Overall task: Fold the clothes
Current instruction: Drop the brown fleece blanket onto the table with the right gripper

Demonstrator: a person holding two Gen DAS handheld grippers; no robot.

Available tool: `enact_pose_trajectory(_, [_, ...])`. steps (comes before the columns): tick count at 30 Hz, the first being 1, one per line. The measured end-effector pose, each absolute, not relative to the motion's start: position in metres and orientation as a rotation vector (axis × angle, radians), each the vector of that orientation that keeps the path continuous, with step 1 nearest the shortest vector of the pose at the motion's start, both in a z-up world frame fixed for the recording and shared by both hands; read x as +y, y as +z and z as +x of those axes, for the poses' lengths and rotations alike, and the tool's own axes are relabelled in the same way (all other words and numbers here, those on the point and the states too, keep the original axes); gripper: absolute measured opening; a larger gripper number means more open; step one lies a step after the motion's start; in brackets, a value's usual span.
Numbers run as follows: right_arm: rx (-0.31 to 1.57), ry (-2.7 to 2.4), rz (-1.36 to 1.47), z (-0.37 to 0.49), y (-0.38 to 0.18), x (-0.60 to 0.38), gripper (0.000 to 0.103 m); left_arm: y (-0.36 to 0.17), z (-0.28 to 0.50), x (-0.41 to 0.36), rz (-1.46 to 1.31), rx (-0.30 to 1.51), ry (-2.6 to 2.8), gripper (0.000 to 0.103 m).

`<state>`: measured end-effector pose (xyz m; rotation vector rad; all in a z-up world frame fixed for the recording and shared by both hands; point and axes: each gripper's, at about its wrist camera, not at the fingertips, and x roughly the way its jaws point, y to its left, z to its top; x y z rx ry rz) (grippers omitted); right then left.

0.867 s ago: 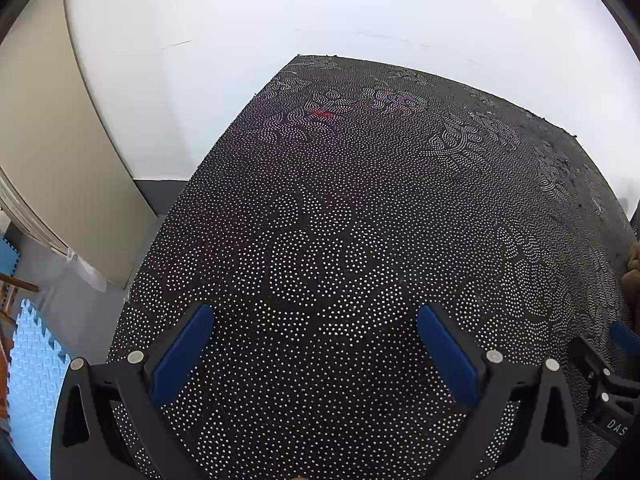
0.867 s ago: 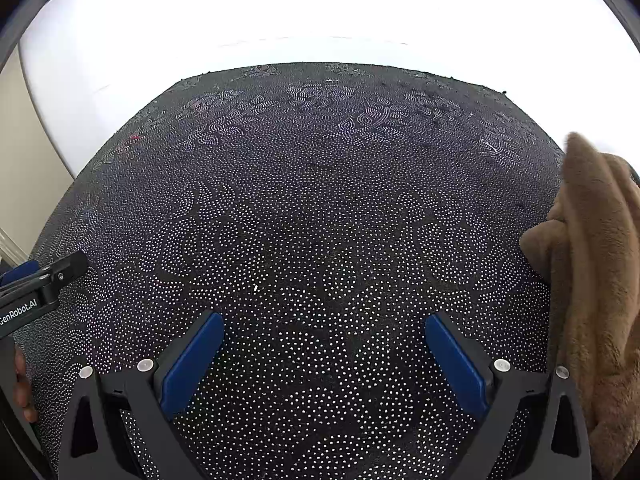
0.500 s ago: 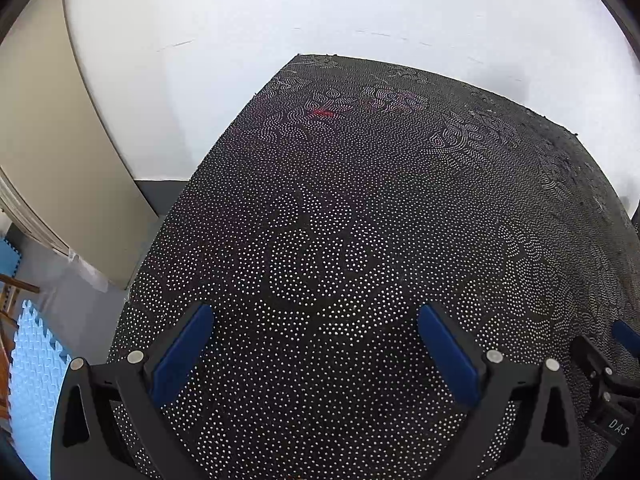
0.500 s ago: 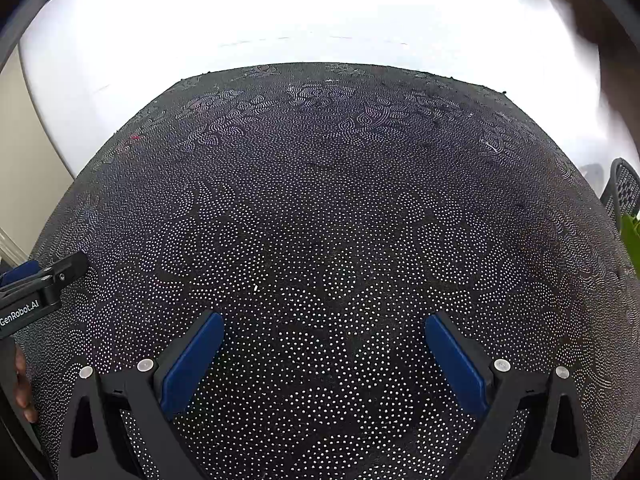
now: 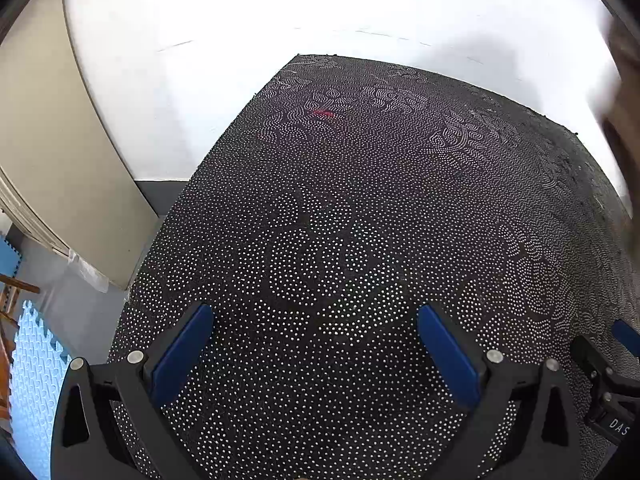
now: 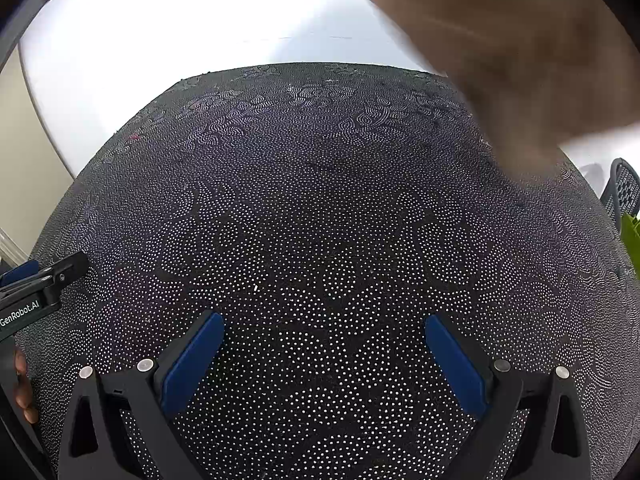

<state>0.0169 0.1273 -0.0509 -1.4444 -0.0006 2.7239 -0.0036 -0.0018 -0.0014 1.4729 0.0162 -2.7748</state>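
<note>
Both the left tongs and the right tongs hover apart over the dotted black bench, gripping nothing. A blurred brown garment hangs in the air ahead and to the right of the right tongs

There were two grippers: the left gripper and the right gripper, each with two blue pads set wide apart. One dotted black table cover lay beneath both. One blurred brown garment showed at the far right. One pale blue foam mat lay at the near left.
</note>
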Motion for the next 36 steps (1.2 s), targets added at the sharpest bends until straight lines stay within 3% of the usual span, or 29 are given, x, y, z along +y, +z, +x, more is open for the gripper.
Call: enact_pose_trajectory(36, [0.001,2.724,-1.446,0.0156,-0.0515,0.1276,0.102,0.0002,0.0026,0.0019,1.467,0.007,-2.769,0.103])
